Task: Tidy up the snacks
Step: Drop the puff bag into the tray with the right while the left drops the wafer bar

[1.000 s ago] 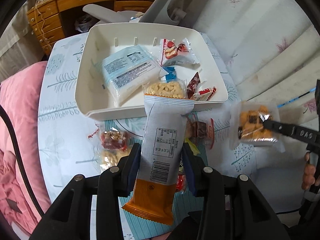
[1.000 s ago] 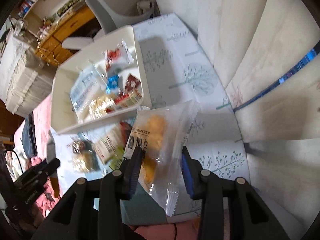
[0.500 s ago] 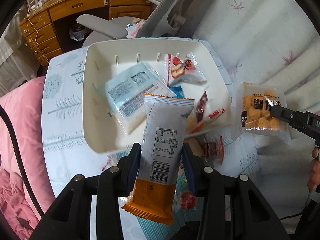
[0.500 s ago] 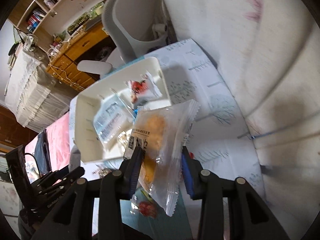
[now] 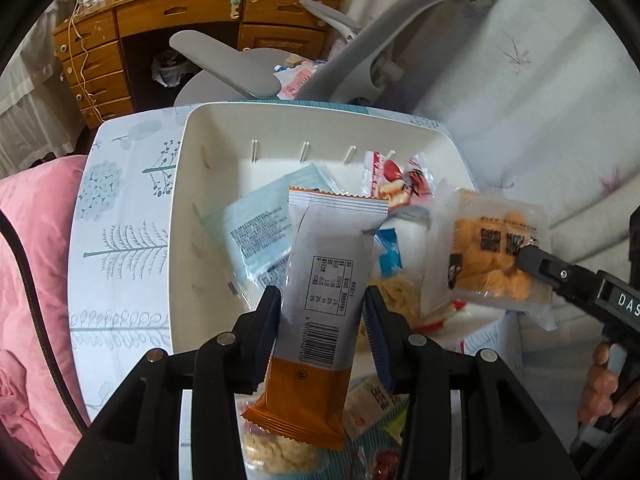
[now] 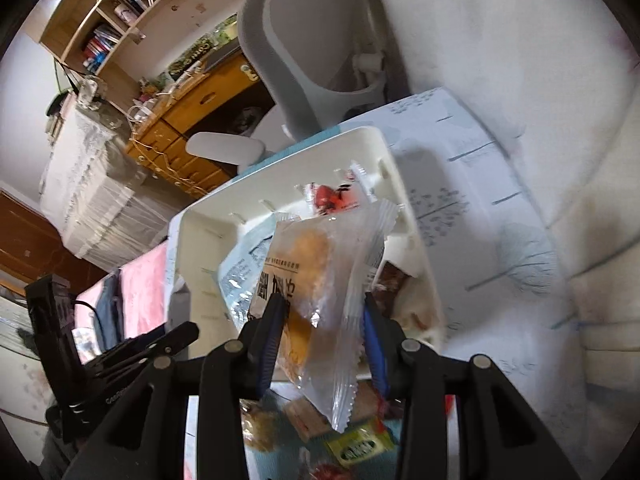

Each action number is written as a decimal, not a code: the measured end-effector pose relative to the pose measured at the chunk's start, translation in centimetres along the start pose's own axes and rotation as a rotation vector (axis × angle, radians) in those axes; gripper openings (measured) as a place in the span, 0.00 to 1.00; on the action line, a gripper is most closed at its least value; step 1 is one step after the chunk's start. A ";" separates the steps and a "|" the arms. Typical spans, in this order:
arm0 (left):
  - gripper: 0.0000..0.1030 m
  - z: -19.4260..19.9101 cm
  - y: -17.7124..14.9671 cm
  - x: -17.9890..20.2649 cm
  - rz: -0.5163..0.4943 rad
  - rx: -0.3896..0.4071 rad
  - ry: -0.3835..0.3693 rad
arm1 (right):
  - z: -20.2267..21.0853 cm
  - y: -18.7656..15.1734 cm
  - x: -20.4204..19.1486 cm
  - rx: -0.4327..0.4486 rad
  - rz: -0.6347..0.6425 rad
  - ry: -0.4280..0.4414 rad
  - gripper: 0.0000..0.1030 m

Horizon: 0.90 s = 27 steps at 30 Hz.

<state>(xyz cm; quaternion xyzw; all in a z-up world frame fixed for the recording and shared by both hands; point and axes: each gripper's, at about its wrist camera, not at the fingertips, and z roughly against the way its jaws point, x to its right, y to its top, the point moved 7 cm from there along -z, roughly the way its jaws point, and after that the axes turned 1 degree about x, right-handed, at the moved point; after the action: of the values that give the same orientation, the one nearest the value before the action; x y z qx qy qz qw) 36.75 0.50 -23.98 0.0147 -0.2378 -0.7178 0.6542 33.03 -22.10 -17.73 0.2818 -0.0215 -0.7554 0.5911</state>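
My left gripper [image 5: 322, 300] is shut on a grey and orange snack bar [image 5: 324, 280] and holds it over the near edge of the white tray [image 5: 180, 216]. My right gripper [image 6: 322, 308] is shut on a clear bag of orange puffs [image 6: 316, 280], held over the tray's right side; the bag also shows in the left wrist view [image 5: 492, 260]. The tray [image 6: 188, 240] holds a pale blue packet [image 5: 260, 232], a red and white packet [image 5: 396, 180] and small snacks.
Loose snacks [image 5: 280, 448] lie on the tree-patterned table [image 5: 120, 220] below both grippers, among them a green packet [image 6: 356, 444]. A grey office chair [image 5: 320, 68] and a wooden desk [image 5: 180, 12] stand behind the table. Pink bedding [image 5: 24, 280] is at left.
Both grippers have risen and moved forward over the tray with their snacks. The puffs bag has come left, from beside the tray to over its right side.
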 end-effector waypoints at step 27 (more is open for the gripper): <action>0.74 2.7 -3.1 0.5 -0.075 -0.025 -0.057 | 1.8 -4.0 -0.4 0.075 -0.086 -0.022 0.54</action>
<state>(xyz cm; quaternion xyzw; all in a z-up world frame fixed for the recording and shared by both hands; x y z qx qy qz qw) 32.91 1.02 -22.54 -0.0052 -0.2467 -0.7450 0.6197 28.79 -21.07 -17.52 0.2959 -0.0441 -0.7820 0.5468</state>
